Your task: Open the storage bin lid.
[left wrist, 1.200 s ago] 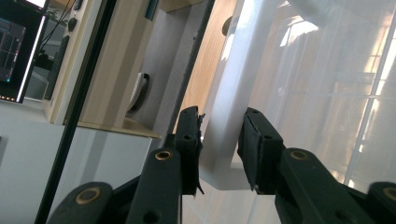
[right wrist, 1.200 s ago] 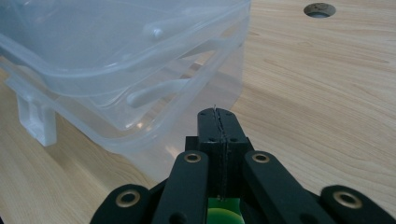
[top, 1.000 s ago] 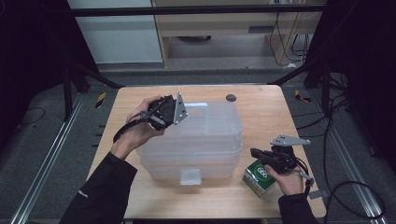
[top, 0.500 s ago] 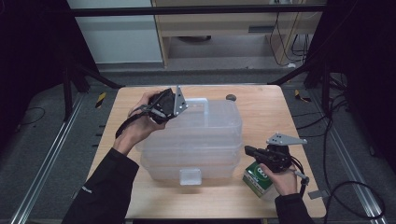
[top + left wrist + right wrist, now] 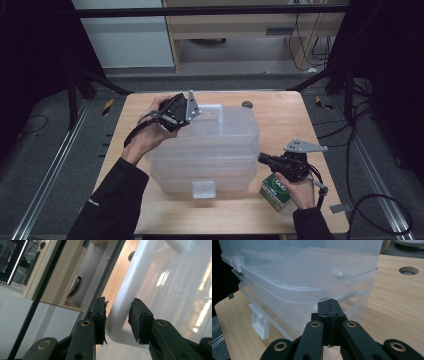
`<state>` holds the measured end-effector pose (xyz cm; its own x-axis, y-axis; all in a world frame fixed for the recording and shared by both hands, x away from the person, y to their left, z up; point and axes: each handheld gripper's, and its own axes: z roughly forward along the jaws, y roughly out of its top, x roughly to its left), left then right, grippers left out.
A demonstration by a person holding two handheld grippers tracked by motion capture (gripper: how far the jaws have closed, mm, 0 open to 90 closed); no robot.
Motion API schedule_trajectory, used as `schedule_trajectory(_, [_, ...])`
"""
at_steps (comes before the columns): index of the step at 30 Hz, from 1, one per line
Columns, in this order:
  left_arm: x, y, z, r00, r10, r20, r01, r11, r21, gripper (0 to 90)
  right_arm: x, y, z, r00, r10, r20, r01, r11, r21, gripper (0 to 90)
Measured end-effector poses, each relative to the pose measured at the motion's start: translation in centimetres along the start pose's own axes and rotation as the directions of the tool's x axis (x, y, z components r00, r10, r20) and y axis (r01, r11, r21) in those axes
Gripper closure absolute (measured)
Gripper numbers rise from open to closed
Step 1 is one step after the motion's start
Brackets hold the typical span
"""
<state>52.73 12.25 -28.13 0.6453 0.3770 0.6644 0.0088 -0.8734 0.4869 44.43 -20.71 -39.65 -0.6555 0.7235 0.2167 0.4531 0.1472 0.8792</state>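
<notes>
A clear plastic storage bin [image 5: 210, 145] with a lid stands in the middle of the wooden table [image 5: 285, 120]. My left gripper [image 5: 182, 114] is at the bin's far left corner. In the left gripper view it [image 5: 117, 320] is shut on the lid's white handle [image 5: 125, 302], one pad on each side. My right gripper [image 5: 262, 159] is shut with nothing in it. Its tip [image 5: 329, 307] rests against the bin's right side, just under the lid's rim [image 5: 312, 291]. The lid sits slightly raised above the lower rim there.
A green and white carton [image 5: 276, 192] lies on the table beneath my right hand. A dark round hole [image 5: 246, 104] marks the tabletop behind the bin. A white latch [image 5: 203, 189] hangs at the bin's front. Black frame legs flank the table.
My right gripper has moved left, away from the carton, until its tip meets the bin's side. My left gripper has shifted slightly toward the handle.
</notes>
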Motion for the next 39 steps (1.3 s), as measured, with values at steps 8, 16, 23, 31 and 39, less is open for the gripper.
schedule_trajectory(8, [0.2,-1.5,-2.0,0.9920,-0.119,0.042,0.122,0.9899,-0.072,55.9,0.0,0.0,0.1,1.0000,-0.003,-0.002,0.003,1.000,0.007,90.0])
schedule_trajectory(16, [0.5,-4.0,-3.6,0.9654,-0.253,0.064,0.259,0.9593,-0.113,48.6,-0.1,0.0,0.1,1.0000,-0.003,0.002,0.003,1.000,0.013,90.0])
schedule_trajectory(23, [0.8,-6.0,-5.3,0.9204,-0.386,0.064,0.391,0.9035,-0.176,47.3,-0.1,0.0,0.2,1.0000,-0.003,0.005,0.003,1.000,0.018,90.0])
schedule_trajectory(31, [0.9,-9.2,-7.4,0.8627,-0.504,0.035,0.497,0.8340,-0.239,50.0,-0.1,0.0,0.2,1.0000,-0.003,0.004,0.003,1.000,0.020,90.0])
schedule_trajectory(39, [0.3,-12.6,-8.1,0.7913,-0.611,0.022,0.594,0.7592,-0.267,56.2,-0.1,0.0,0.2,1.0000,-0.001,0.005,0.001,1.000,0.023,90.0])
